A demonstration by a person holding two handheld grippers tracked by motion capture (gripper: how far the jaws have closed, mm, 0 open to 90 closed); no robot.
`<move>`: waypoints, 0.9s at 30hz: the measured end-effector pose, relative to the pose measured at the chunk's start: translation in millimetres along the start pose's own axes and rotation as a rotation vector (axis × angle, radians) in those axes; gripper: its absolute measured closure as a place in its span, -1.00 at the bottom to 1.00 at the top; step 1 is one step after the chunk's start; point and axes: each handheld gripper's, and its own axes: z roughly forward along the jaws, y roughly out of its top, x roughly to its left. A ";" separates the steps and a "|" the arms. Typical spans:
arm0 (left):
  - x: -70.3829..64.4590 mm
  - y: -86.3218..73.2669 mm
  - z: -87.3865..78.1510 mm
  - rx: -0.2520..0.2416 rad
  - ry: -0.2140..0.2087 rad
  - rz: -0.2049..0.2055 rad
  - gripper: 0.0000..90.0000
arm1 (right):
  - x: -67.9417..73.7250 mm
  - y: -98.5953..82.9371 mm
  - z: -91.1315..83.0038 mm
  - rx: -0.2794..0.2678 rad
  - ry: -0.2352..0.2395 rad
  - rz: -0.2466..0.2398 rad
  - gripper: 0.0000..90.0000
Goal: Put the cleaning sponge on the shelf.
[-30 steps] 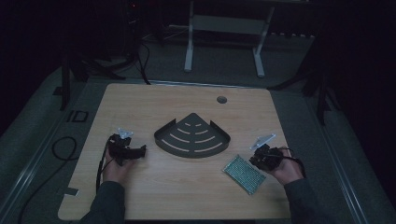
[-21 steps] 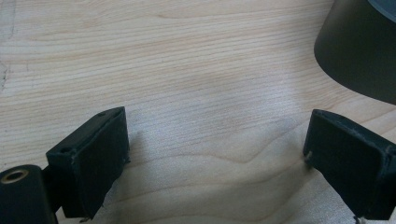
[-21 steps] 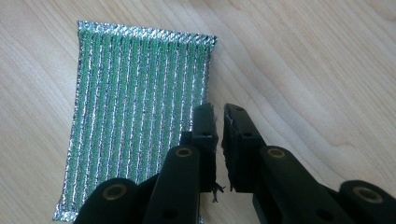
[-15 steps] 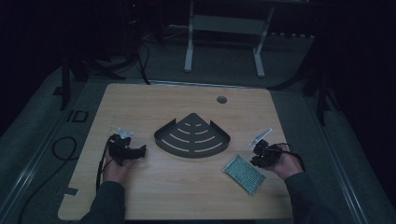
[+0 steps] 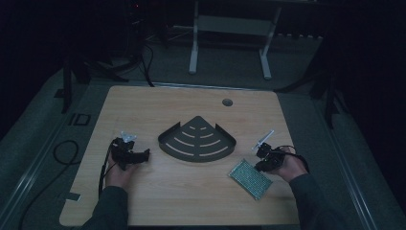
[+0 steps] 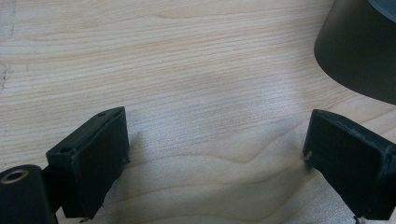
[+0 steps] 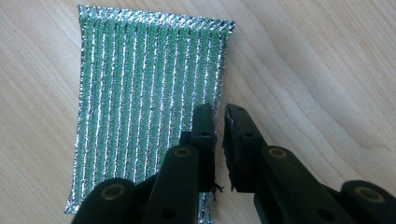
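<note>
**Right tongs poised over the long edge of the scrubbing cloth**

Plainly, the work here centres on the green-and-silver scouring cloth (image 7: 149, 107), a flat rectangle lying on the tabletop (image 5: 191, 201) at the person's right front, just beside the right hand (image 5: 287, 165). In the high view the cloth (image 5: 250, 178) sits slantwise, its long axis running from near the right tongs (image 5: 262, 160) down and toward the person's edge of the tabletop.

In the right gripper view the right tongs (image 7: 219, 116) stand nearly closed, with only a thin slit between the jaws, and nothing is held between them. Their tips hang over the cloth's right-hand long edge; the left jaw overlaps the cloth, the right jaw lies over bare wood. Whether they touch the cloth I cannot tell. The stripes run along the line of the jaws, so the cloth stretches away ahead of the tongs and to their left.

The left tongs (image 6: 215, 154) are spread wide over bare wood, empty, with the dark wall of the corner shelf (image 6: 359, 51) just ahead to their right. In the high view the shelf (image 5: 197, 140) sits mid-tabletop between the two hands, well apart from the cloth.

As I judge it, the right hand is much the nearer, and a grasp would call for the jaws to part and straddle that long edge.
</note>
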 end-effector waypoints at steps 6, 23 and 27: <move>0.0 0.0 0.0 0.001 0.000 0.000 -0.84 | -2.3 0.7 3.1 0.011 0.026 0.007 0.83; 0.0 0.0 0.0 0.000 0.000 0.000 -0.84 | -6.8 3.6 5.6 0.027 0.068 0.012 0.83; 0.0 0.0 0.0 0.000 0.000 0.000 -0.84 | -6.7 4.9 4.0 0.020 0.072 0.009 0.82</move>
